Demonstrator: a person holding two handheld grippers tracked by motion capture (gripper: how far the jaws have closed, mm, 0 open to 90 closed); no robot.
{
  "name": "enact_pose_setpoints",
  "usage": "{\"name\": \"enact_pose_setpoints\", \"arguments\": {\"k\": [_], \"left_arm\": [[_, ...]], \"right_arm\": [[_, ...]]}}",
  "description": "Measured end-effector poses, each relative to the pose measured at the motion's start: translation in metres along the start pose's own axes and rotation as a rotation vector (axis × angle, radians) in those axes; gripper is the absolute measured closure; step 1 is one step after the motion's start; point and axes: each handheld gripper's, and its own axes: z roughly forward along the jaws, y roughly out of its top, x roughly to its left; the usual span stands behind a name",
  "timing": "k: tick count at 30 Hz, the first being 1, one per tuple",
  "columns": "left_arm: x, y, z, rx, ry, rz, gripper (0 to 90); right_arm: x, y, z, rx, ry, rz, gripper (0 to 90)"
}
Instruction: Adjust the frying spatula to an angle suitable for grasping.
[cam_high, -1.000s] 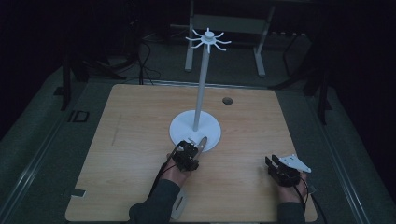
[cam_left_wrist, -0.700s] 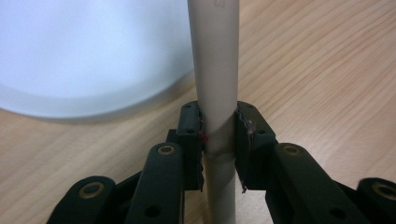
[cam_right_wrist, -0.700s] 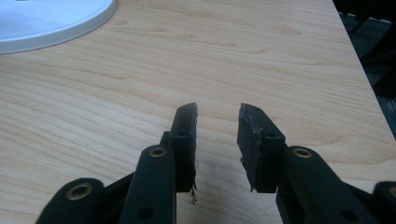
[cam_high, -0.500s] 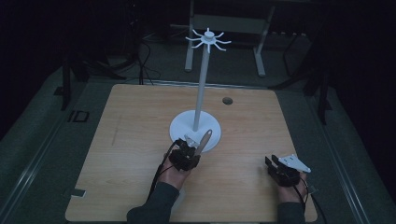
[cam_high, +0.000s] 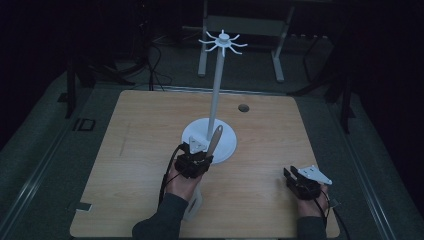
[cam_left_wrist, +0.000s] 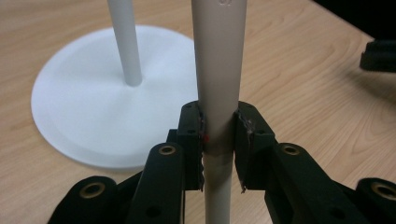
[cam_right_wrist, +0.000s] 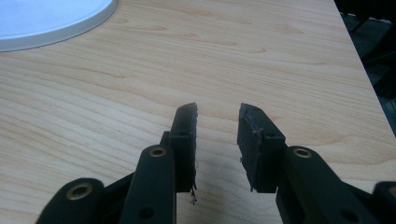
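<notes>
A white stand (cam_high: 216, 95) with a ring of hooks at its top (cam_high: 223, 42) rises from a round base (cam_high: 227, 145) at the table's middle. My left gripper (cam_high: 197, 157) is just in front of that base, shut on a beige utensil handle (cam_high: 215, 139) that slants up toward the pole. In the left gripper view the jaws (cam_left_wrist: 218, 116) clamp the handle (cam_left_wrist: 218, 56), with the base (cam_left_wrist: 84, 107) and pole (cam_left_wrist: 125, 42) close behind. The utensil's pale lower end (cam_high: 194, 204) hangs beside the forearm. My right gripper (cam_high: 291, 172) rests low at the right, open (cam_right_wrist: 217, 114) with nothing between its fingers.
The wooden table (cam_high: 125, 150) has a small dark round spot (cam_high: 243, 107) at the back. A metal frame (cam_high: 240, 25) stands behind the table. The stand's base edge (cam_right_wrist: 46, 18) lies far left of the right gripper. Dark floor surrounds the table.
My left gripper has shifted slightly left and forward with the utensil, and its handle now stands higher against the stand's base. The right gripper has not moved.
</notes>
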Motion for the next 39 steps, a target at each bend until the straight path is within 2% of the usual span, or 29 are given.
{"name": "enact_pose_setpoints", "arguments": {"k": [7, 14, 17, 21, 27, 29, 31, 39], "left_arm": [[0.001, 0.006, -0.009, -0.053, -0.009, 0.01, 74.2], [0.002, 0.01, -0.016, -0.119, 0.008, 0.008, 74.2], [0.003, 0.011, -0.017, -0.126, 0.006, 0.008, 74.2], [0.001, 0.014, -0.021, -0.166, 0.024, 0.002, 74.2], [-0.005, 0.019, -0.023, -0.21, 0.045, 0.013, 74.2], [-0.005, 0.019, -0.023, -0.21, 0.045, 0.013, 74.2], [-0.006, 0.021, -0.026, -0.249, 0.07, 0.012, 74.2], [-0.009, 0.022, -0.029, -0.294, 0.094, 0.023, 74.3]], "right_arm": [[0.0, 0.0, 0.0, -0.001, -0.001, 0.005, 67.8], [-0.001, 0.0, 0.0, -0.001, -0.003, 0.004, 67.6], [-0.001, 0.0, 0.0, 0.0, -0.003, 0.003, 67.6], [-0.001, 0.0, 0.001, 0.0, -0.004, -0.001, 67.2], [-0.001, 0.0, 0.0, 0.0, -0.005, 0.001, 66.8], [-0.001, 0.0, 0.0, -0.001, -0.005, 0.001, 66.8], [-0.001, 0.0, 0.0, -0.001, -0.005, 0.001, 66.8], [-0.001, 0.0, 0.0, -0.002, -0.005, -0.003, 66.9]]}}
